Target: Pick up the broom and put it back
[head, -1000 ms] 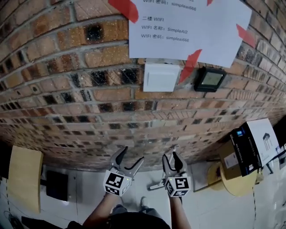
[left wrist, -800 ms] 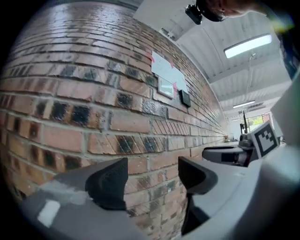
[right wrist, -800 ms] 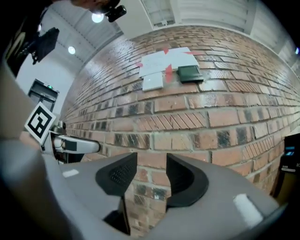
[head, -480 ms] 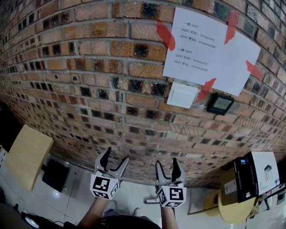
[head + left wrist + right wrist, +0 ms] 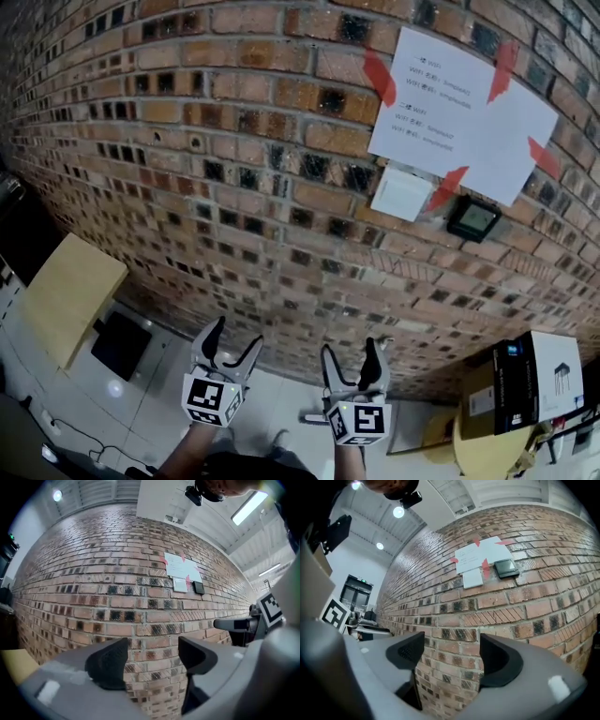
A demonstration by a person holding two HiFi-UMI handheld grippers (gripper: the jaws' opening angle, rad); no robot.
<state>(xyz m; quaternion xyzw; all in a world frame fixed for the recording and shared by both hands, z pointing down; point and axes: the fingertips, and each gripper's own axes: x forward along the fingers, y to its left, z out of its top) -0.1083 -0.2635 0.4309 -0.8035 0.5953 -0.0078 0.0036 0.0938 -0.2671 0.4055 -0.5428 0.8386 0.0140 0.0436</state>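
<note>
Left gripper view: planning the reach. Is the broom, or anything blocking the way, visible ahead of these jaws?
No broom shows in any view, so no obstruction can be judged. The left gripper stands open and empty, with only the brick wall ahead.

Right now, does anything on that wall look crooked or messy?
Only a small thing: the white paper on the brick wall is stuck up with red tape strips set at different angles, one ending by the white switch plate. Nothing looks spilled or broken.
</note>
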